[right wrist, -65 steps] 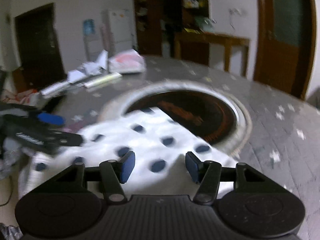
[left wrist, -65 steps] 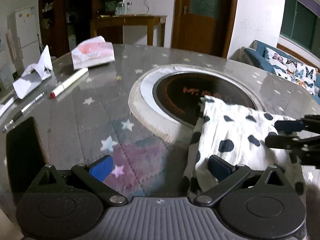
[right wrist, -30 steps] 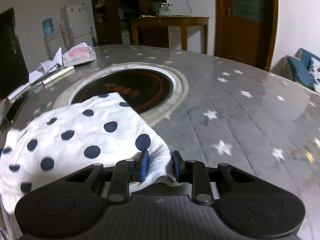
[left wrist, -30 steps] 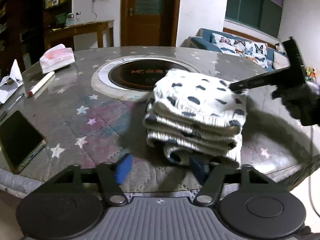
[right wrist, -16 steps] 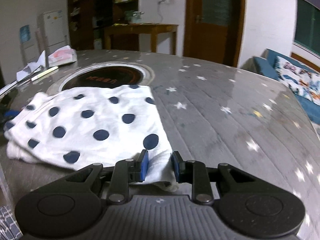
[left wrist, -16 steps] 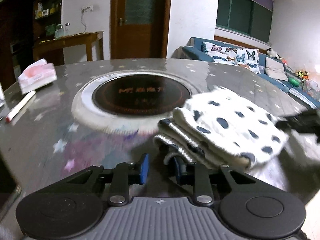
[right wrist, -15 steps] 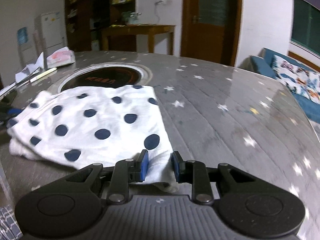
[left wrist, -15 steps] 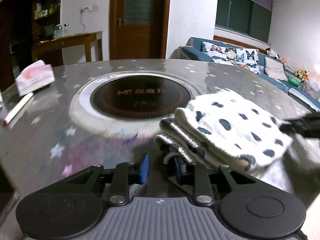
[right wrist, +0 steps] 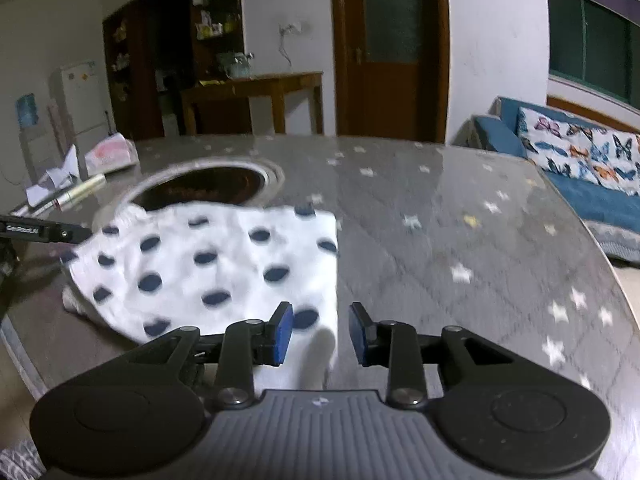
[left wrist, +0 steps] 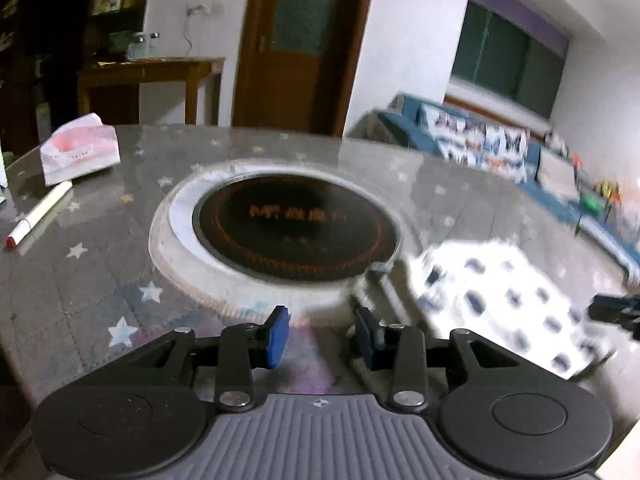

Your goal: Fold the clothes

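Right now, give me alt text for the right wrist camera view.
The open right gripper sits at the near edge of a folded white garment with dark polka dots, lying on a grey star-patterned table. Behind it is a round black cooktop; the left gripper pokes in at the left.

L gripper low, level, jaws apart, nothing betw pads. R gripper same: jaws parted.

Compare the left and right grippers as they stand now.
The left gripper has only bare table between its fingers; the right gripper has a corner of the dotted cloth lying in its gap. The left sits beside the cloth's edge, near the cooktop; the right sits at the opposite corner. Both are open, gripping nothing.
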`<state>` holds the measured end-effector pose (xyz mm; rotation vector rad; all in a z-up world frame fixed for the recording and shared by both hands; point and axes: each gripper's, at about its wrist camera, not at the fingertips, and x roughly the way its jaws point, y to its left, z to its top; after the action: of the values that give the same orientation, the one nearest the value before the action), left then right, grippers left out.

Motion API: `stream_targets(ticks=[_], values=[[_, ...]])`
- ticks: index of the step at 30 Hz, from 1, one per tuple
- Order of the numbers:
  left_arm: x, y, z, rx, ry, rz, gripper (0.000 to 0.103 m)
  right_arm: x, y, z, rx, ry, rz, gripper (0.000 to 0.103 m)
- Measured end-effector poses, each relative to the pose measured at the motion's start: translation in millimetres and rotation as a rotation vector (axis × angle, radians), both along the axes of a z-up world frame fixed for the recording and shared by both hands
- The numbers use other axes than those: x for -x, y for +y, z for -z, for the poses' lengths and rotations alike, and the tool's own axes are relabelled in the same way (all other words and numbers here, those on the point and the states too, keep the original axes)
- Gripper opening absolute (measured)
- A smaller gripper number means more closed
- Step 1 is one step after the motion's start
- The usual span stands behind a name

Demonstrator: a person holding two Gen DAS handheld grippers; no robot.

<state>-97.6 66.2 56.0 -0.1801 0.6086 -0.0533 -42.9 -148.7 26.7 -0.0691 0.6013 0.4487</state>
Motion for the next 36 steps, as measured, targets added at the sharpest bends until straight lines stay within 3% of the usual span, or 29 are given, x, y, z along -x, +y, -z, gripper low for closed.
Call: stream_targets(ticks=[5,10,15,20,30,36], values=[[-0.2,-28.5,-17.8,0.038,-0.063,0.09,0.038,-29.6,17.9,-7.2,-0.054,0.016,-0.059,0.031],[-5.2,-60.5,-10.1,0.006,-0.05,0.183,0.038,-62.9,49.6,-9.6,-0.074,0.052,-0.119,0.031],[-6.7,-65.8,2.4,-0.031,-0.02,0.183,0.035,-90.0,81.5,-6.2,-0.056,0.073,-0.144,0.031],[-6.9,-60.7,10.3,-0.026,-0.002,0.174,0.032,-116.1,102.6,18.7,-0.004,0.14,-0.126,0.031],[-1.5,-44.7,-1.5,0.072,-0.027,0.12,0.033,-88.2,97.4,-1.8,0.006,0.065,-0.191,0.032],[-7.8,-19.5,-2.7,0.157,0.014,0.021,0.035,-37.1,104.3,-18.6,0.021,0.018,-0.357,0.037]])
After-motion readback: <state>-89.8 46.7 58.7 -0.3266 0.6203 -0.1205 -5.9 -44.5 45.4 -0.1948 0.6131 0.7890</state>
